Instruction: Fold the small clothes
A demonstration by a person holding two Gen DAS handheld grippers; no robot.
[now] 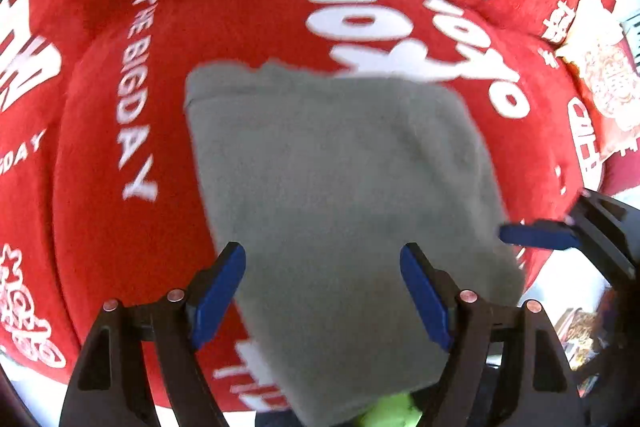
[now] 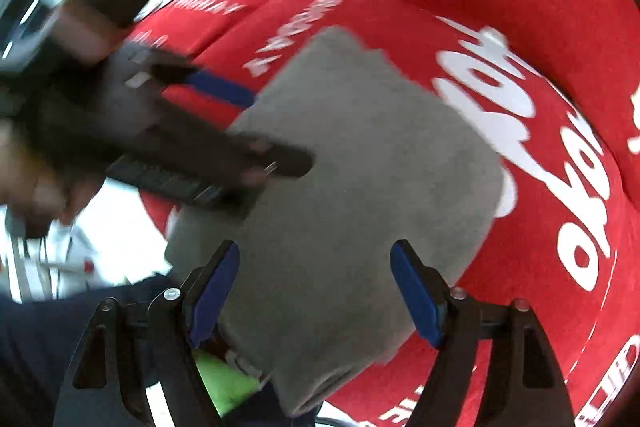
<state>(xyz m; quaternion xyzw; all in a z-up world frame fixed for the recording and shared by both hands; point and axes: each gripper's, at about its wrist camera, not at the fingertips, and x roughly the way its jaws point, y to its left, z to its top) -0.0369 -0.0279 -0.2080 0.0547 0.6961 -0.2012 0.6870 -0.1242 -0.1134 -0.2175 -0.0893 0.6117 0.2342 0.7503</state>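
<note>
A folded grey garment (image 1: 340, 187) lies flat on a red cushion (image 1: 100, 227), its near edge overhanging the cushion's front rim above something lime green (image 1: 394, 409). Red fabric shows bare on the garment's left, far and right sides. White letters on the cushion read "THE BIGDAY" (image 1: 134, 95), beside large white characters (image 1: 400, 39). The left gripper (image 1: 323, 293) hovers over the garment's near part, jaws wide open and holding nothing. The right gripper (image 2: 316, 291) hangs above the garment's near right area, jaws likewise wide apart and empty.
</note>
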